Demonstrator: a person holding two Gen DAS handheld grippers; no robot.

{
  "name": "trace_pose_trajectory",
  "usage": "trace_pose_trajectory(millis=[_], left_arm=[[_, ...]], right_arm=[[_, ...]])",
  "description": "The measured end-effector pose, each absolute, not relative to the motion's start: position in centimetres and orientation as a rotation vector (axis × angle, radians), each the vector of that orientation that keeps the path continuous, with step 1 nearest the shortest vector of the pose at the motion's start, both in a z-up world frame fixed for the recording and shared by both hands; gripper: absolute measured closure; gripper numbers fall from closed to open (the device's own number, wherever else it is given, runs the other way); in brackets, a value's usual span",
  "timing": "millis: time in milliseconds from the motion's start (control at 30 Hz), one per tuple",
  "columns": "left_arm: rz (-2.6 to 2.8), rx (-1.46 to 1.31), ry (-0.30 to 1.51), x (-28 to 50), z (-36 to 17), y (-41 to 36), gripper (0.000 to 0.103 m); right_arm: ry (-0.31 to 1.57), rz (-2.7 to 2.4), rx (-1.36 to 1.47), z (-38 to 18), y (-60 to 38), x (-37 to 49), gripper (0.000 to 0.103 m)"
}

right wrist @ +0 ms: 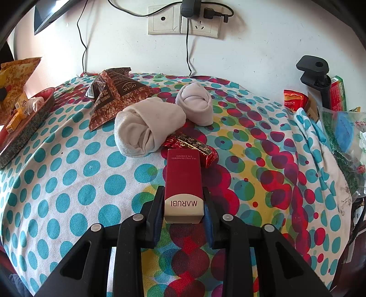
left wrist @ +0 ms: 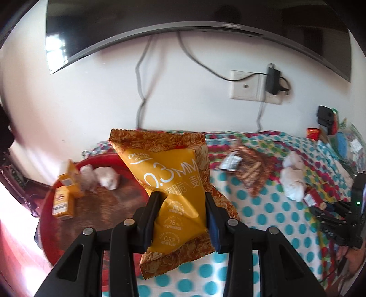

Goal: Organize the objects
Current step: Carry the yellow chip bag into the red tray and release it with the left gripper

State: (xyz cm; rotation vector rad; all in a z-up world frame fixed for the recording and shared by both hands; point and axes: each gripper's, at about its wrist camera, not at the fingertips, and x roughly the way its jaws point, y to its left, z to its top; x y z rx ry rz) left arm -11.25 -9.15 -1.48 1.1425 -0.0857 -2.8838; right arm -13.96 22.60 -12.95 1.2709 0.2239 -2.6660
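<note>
My left gripper (left wrist: 183,196) is shut on a yellow snack bag (left wrist: 169,180) and holds it upright above the table, beside a red tray (left wrist: 128,157). The tray holds two small yellow boxes (left wrist: 66,194) and two rolled white socks (left wrist: 107,178). My right gripper (right wrist: 183,189) is shut on a red MARUBI box (right wrist: 184,182) that lies low over the dotted cloth (right wrist: 68,173). Ahead of it lie a red foil packet (right wrist: 194,146), two rolled socks (right wrist: 146,128) and a brown snack bag (right wrist: 114,96). The tray also shows in the right wrist view (right wrist: 34,114).
A wall with sockets (right wrist: 185,22), a plugged charger and hanging cables stands behind the table. A screen (left wrist: 160,16) hangs above. A black clamp (right wrist: 315,75), red packets and plastic bags (right wrist: 343,137) crowd the right edge.
</note>
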Motion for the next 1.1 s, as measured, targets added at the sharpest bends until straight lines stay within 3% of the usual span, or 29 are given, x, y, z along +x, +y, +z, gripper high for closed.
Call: trace_pose_trajectory(millis=[700,1100], left_arm=[[-2.608,1.180,-0.134,-17.5,-4.2,-22.6,0.064],[-2.546,1.238,-0.185,-21.6,-7.3,-25.2,0.064]], right_arm=[[0.192,-2.667,1.280,-12.9,22.9,-14.0,0.070],[0.183,-2.670,1.284,-12.9,23.1,-14.1,0.068]])
